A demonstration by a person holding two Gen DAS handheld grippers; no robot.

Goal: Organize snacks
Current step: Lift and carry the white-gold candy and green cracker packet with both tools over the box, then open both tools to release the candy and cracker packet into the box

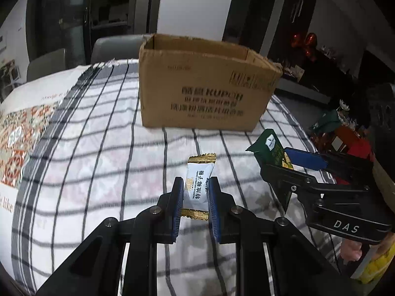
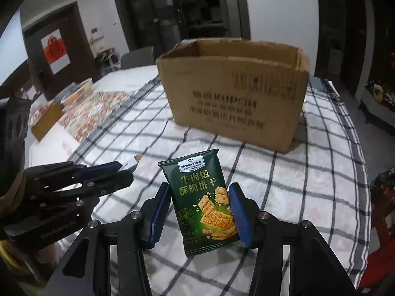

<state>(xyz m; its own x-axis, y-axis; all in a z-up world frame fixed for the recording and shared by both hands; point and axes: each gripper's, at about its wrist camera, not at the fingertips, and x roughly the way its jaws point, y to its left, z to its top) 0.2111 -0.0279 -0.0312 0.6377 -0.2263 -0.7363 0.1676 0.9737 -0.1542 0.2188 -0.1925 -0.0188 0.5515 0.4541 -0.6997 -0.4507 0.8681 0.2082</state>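
My left gripper (image 1: 196, 187) is shut on a white coconut candy (image 1: 197, 185) with gold ends, held above the checked tablecloth. My right gripper (image 2: 201, 194) is shut on a green cracker packet (image 2: 202, 197), held upright. An open cardboard box (image 1: 205, 86) stands ahead of both on the table; it also shows in the right wrist view (image 2: 237, 93). In the left wrist view the right gripper (image 1: 293, 161) with the green packet (image 1: 269, 148) is to the right. In the right wrist view the left gripper (image 2: 121, 170) is to the left.
The checked cloth (image 1: 86, 135) covers the table, with a patterned cloth (image 1: 22, 133) at the left. Snack trays and a small box (image 2: 47, 120) lie at the far left. Red and green packages (image 1: 345, 135) sit at the right edge. Chairs (image 1: 116, 46) stand behind the table.
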